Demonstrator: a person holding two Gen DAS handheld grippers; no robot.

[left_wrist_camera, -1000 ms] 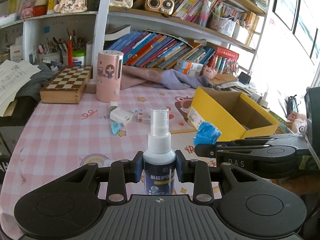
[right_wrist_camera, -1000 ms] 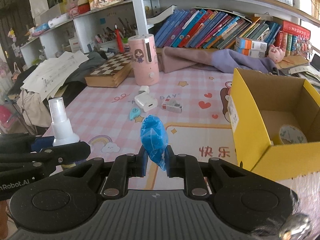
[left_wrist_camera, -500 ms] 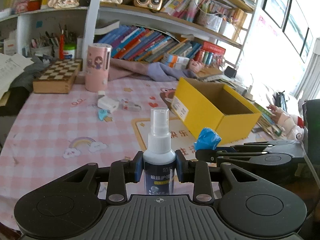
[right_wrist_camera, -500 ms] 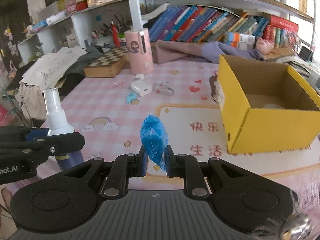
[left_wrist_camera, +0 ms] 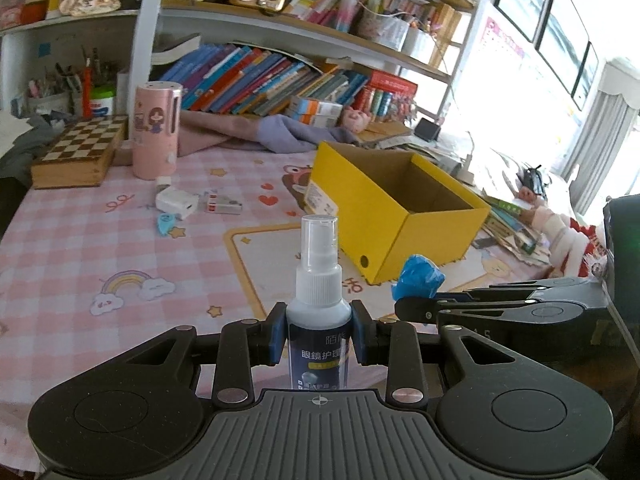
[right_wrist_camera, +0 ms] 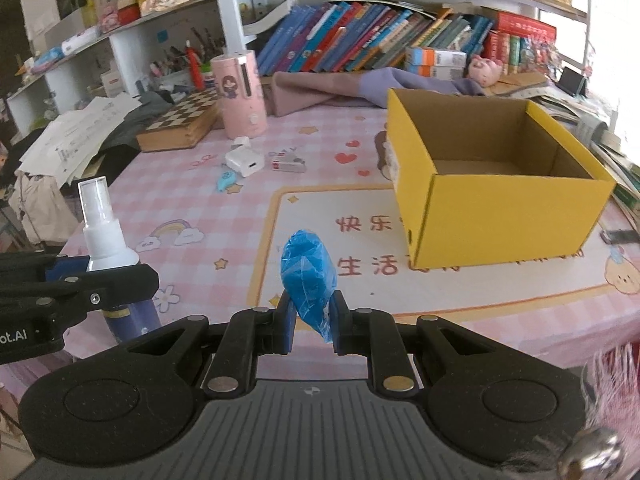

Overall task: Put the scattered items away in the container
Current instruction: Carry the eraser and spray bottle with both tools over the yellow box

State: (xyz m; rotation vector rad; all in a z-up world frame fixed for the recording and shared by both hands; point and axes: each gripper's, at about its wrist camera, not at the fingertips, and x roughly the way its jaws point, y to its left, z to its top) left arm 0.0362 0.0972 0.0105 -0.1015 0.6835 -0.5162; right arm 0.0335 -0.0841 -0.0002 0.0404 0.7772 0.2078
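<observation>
The left tool (left_wrist_camera: 319, 334) grips a lens-cleaner spray bottle (left_wrist_camera: 319, 304) upright; the right tool (right_wrist_camera: 311, 316) pinches a crumpled blue plastic bag (right_wrist_camera: 308, 280). Both hang over the worktop (right_wrist_camera: 200, 208) short of the yellow cardboard box (right_wrist_camera: 496, 208). The slippery bag could slide free, or both tools collide at the rim.

Pink checks, yellow box, blue bundle

Pink-and-white checked tabletop (right_wrist_camera: 192, 200); yellow box (right_wrist_camera: 500, 216) at two o'clock; crinkled blue bundle (right_wrist_camera: 308, 276); white-capped, dark-labelled spray bottle (left_wrist_camera: 319, 320); brown-and-cream chessboard (left_wrist_camera: 80, 148).
</observation>
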